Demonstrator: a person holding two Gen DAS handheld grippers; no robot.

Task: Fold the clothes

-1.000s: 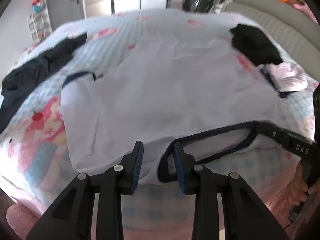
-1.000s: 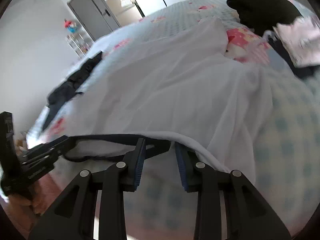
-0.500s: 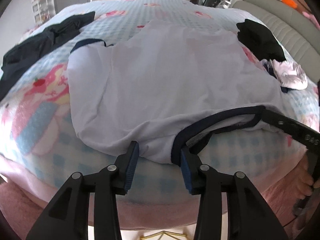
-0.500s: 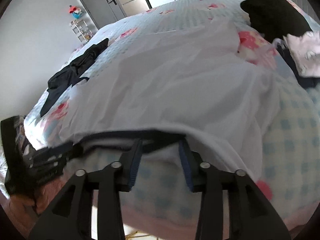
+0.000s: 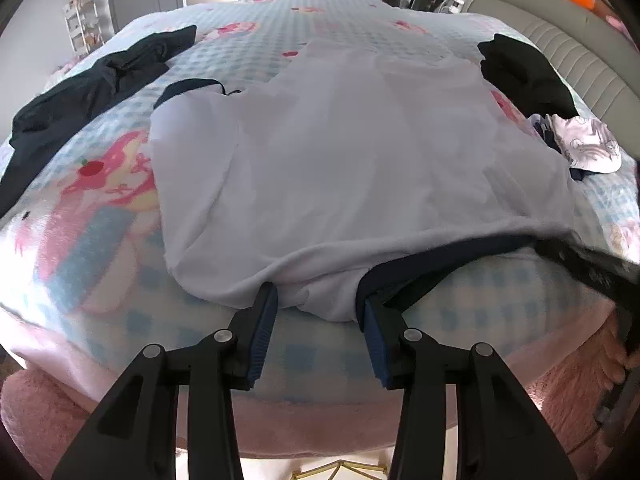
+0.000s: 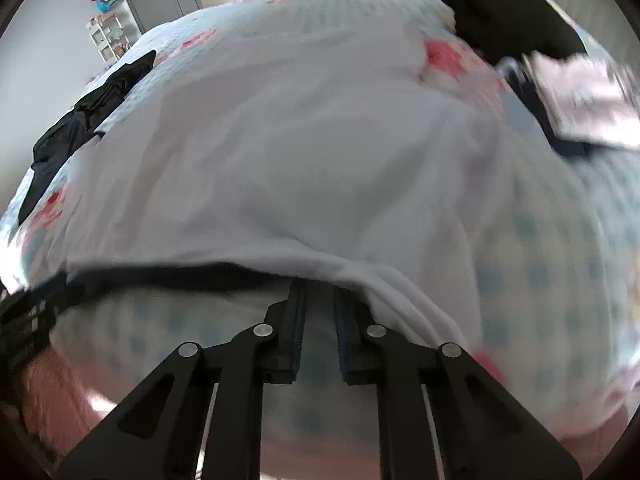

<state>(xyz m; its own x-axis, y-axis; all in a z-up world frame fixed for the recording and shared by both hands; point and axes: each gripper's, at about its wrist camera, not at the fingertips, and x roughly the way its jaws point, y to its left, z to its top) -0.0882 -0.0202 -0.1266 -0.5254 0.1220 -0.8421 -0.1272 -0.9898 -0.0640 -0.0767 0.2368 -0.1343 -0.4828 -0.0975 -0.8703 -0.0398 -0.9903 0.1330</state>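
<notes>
A white T-shirt [image 5: 340, 160] with navy collar and sleeve trim lies spread on the bed, collar at the near edge. It also fills the right wrist view [image 6: 300, 152]. My left gripper [image 5: 318, 300] is open, its jaws on either side of the shirt's shoulder edge by the navy collar [image 5: 432, 264]. My right gripper [image 6: 320, 288] has its jaws a narrow gap apart, tips tucked under the shirt's near edge; what lies between them is hidden. It shows blurred at the right of the left wrist view [image 5: 592, 268].
The bed [image 5: 100, 240] has a blue checked cartoon cover. A dark garment [image 5: 100, 84] lies at the left, a black one [image 5: 524, 76] and a folded pink-white one [image 5: 588, 144] at the right. A padded headboard [image 5: 580, 40] runs along the right.
Both grippers have drawn back toward the bed's near edge, and the shirt's collar edge has slid with them. The right gripper's jaws have narrowed.
</notes>
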